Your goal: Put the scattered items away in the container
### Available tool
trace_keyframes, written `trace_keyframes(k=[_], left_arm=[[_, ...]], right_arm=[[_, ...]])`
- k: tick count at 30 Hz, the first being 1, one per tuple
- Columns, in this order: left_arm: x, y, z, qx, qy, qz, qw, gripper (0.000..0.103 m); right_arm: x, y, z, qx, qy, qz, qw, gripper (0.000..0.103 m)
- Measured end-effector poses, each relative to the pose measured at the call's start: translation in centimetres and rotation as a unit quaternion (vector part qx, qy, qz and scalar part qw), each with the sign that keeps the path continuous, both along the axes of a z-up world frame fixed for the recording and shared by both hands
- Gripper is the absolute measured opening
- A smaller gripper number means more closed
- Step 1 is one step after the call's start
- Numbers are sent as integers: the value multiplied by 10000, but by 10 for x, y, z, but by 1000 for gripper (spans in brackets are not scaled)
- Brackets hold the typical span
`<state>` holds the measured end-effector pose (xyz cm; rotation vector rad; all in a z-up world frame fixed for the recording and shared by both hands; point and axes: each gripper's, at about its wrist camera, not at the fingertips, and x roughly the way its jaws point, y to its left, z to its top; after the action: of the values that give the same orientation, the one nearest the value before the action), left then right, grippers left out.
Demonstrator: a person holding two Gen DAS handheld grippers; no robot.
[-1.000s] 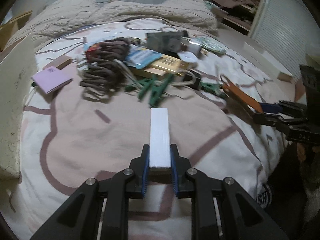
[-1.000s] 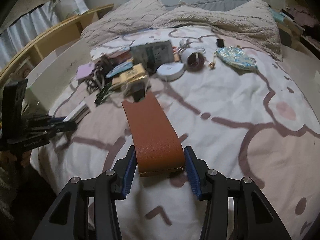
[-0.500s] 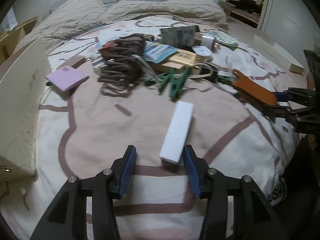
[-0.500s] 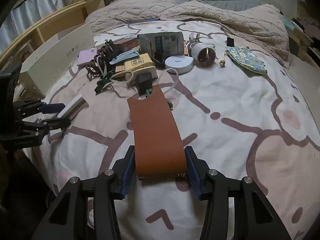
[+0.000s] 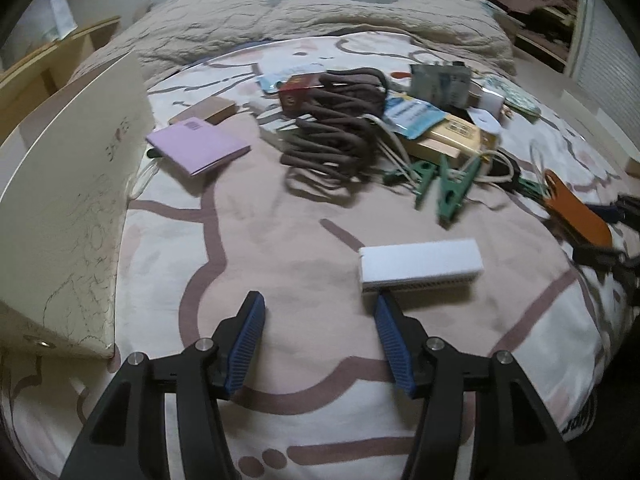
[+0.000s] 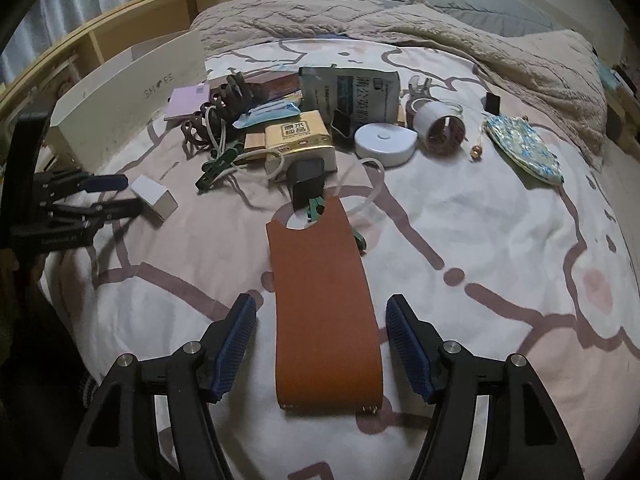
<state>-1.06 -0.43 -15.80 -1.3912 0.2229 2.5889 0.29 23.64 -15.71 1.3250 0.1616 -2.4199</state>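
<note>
Left gripper (image 5: 320, 320): fingers spread, empty; re-centre them on the white box (image 5: 420, 266).
Right gripper (image 6: 320, 332): fingers spread; close squarely across the brown case (image 6: 324, 312).

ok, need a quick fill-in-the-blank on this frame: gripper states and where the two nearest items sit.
1. Both hand-held grippers, left and right, have their jaws ____.
2. The white rectangular box lies on the bed near the left gripper's ____ finger.
3. The brown leather case lies ____ the right gripper's fingers, gripped by neither.
4. The two green plastic clips lie beside a coiled ____ cord.

Missing words: open; right; between; brown
</note>
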Motion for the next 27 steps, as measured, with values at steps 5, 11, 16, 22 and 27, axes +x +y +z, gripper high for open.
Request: trace_keyframes(k=[5, 11, 16, 22, 27], left_arm=[[8, 9, 1, 366, -42, -299, 9989, 83], [9, 31, -5, 483, -51, -464, 9977, 87], [6, 38, -5, 552, 59, -393, 9977, 88], [1, 39, -5, 682, 149, -214, 9973, 88], [-2, 38, -5, 939, 162, 5, 9954, 88]], right_arm=[[4, 1, -3, -16, 98, -32, 9999, 68], [1, 4, -6, -236, 91, -192, 9995, 68], [2, 1, -7, -216, 137, -207, 9995, 68], [6, 0, -8, -289, 229, -322, 9988, 67], [8, -1, -6, -329, 305, -364, 9983, 49]])
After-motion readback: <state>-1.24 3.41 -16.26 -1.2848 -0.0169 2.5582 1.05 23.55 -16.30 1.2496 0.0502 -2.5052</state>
